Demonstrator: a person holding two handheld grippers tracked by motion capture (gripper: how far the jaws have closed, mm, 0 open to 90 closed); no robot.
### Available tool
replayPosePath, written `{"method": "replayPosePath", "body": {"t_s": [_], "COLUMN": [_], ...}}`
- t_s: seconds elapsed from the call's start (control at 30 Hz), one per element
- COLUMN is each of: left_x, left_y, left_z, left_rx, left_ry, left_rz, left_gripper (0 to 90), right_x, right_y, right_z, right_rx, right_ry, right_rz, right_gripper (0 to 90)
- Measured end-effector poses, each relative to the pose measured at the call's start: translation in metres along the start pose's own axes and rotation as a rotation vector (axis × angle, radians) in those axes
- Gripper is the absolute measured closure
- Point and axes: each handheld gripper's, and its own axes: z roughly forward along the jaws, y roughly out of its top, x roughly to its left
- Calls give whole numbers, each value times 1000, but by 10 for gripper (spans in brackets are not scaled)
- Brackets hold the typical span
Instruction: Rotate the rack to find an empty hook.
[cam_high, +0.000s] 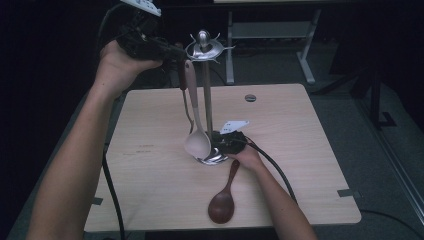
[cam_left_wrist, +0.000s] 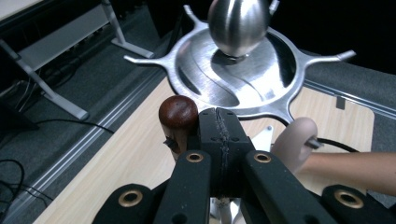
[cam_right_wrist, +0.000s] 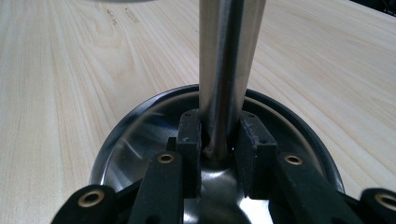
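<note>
Two grippers on one metal stand, a spoon lying spare. Nearest the person's edge of the table (cam_high: 150, 200): dark wooden spoon (cam_high: 222, 202), flat on the wood, bowl toward the person, handle pointing up at the right hand (cam_high: 247, 157), just short of it. Next, right gripper (cam_right_wrist: 218, 140), low over the stand's round base (cam_right_wrist: 140, 135), jaws part closed and clamped on the upright pole (cam_right_wrist: 229, 56) from both sides, right where pole meets base. Just left of that in the high view, pale ladle (cam_high: 196, 142), hanging by its handle from the stand's top, bowl down near the base.

Higher and farther out, left hand (cam_high: 117, 62) raised to the level of the stand's top. Left gripper (cam_left_wrist: 219, 135) fully closed, pads pressed flat together, nothing visible between them. Rounded brown handle end (cam_left_wrist: 178, 114) tight against the outer side of one jaw; thin dark shaft of that utensil dropping behind the ladle in the high view. Unclear whether gripped or merely touching. Just beyond the jaw tips, spoked hook plate (cam_left_wrist: 233, 79), topped by a polished knob (cam_left_wrist: 238, 23); pale ladle handle end to the other side of the jaws.

Farthest: round cable hole (cam_high: 250, 98) by the table's far edge, then a grey desk frame (cam_high: 270, 30) on the dark floor.
</note>
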Motion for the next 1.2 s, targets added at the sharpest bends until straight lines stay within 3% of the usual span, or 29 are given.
{"method": "replayPosePath", "body": {"t_s": [0.43,0.7,0.97,1.2], "left_x": [13,16,12,10], "left_y": [4,4,-3,-29], "left_z": [11,14,-4,-27], "left_rx": [-18,-32,-42,-44], "left_ry": [31,27,31,43], "left_rz": [-3,-1,-10,-46], "left_gripper": [900,900,900,899], "right_x": [0,0,0,-1], "right_y": [0,0,0,0], "right_z": [0,0,0,0], "right_rx": [3,4,3,4], "right_ry": [0,-1,0,11], "right_rz": [-3,-3,-3,10], "right_gripper": [725,724,724,707]}}
